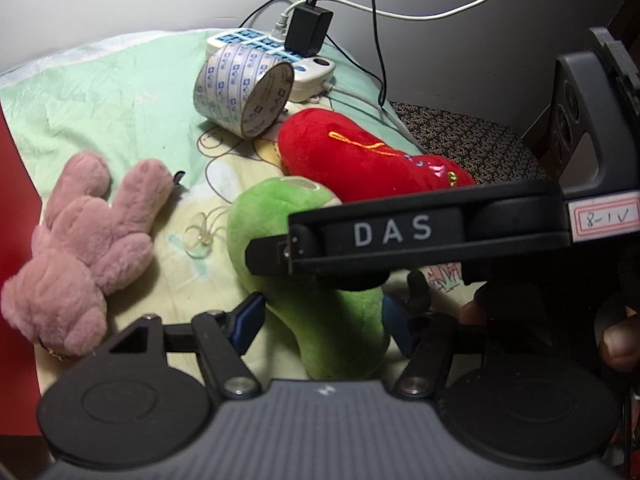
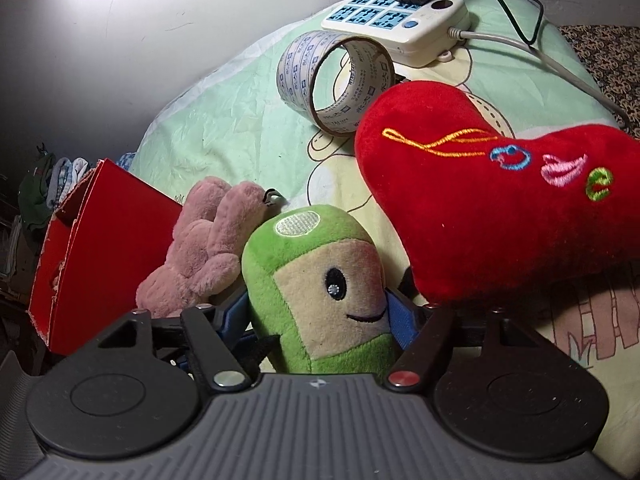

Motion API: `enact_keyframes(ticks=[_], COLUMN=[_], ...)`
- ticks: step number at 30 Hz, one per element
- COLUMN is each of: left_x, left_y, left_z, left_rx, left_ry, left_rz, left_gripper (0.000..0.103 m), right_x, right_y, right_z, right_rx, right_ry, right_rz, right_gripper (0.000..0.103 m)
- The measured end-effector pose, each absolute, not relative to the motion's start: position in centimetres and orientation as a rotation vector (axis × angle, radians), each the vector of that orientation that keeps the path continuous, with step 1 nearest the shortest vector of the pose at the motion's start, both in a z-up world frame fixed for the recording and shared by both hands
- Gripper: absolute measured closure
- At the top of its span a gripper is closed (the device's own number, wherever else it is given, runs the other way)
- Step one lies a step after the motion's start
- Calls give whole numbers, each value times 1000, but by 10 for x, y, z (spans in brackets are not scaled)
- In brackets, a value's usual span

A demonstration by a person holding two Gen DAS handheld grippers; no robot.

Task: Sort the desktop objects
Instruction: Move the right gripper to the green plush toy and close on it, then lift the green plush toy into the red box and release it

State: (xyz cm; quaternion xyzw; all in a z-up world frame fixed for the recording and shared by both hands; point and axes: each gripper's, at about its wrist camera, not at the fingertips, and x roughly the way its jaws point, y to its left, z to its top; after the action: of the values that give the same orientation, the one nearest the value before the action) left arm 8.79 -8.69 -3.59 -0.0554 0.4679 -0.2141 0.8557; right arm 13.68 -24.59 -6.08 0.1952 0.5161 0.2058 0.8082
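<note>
A green plush toy with a face [image 2: 320,280] lies on the patterned sheet; it also shows in the left wrist view [image 1: 320,280]. My right gripper [image 2: 320,316] is shut on the green plush, its blue pads pressing both sides. My left gripper [image 1: 320,320] straddles the same plush with its blue pads beside it; whether they press it I cannot tell. The right gripper's black body [image 1: 420,236] crosses the left wrist view. A pink plush rabbit [image 1: 84,248] [image 2: 200,256] lies to the left. A red plush heart [image 1: 360,160] [image 2: 500,208] lies to the right.
A tape roll [image 1: 244,88] [image 2: 336,80] stands behind the toys. A white power strip [image 2: 400,20] [image 1: 304,68] with a black adapter and cables sits at the back. A red box [image 2: 92,248] stands at the left. A patterned cushion [image 1: 472,140] is at the right.
</note>
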Motion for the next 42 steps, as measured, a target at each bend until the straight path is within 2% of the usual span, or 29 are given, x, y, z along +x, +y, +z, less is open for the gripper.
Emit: enact_keyframes(ticks=[1, 2, 9, 10, 12, 17, 29, 42], left_x=[83, 79, 80, 82, 84, 78, 46, 10], left_y=[-85, -83, -87, -87, -88, -98, -95, 8], left_z=[-35, -36, -55, -57, -61, -58, -12, 68], left_rx=[-112, -107, -140, -149, -162, -112, -14, -33], left_ry=[974, 968, 1009, 1018, 1033, 1033, 948, 707], left_rz=[-455, -456, -500, -495, -488, -488, -494, -404], left_gripper=[17, 13, 11, 14, 29, 40, 42, 42], right_x=[135, 132, 117, 116, 115, 106, 71, 49], right_y=[-248, -250, -254, -257, -264, -269, -268, -179], right_z=[-61, -61, -72, -72, -74, -77, -37, 46], right_rx=[432, 446, 525, 531, 598, 658, 703, 600], right_ry=[1104, 1105, 1133, 1128, 1136, 1114, 1012, 822], right_rz=[437, 434, 418, 411, 412, 414, 417, 538], right_gripper=[31, 31, 25, 24, 23, 27, 29, 29])
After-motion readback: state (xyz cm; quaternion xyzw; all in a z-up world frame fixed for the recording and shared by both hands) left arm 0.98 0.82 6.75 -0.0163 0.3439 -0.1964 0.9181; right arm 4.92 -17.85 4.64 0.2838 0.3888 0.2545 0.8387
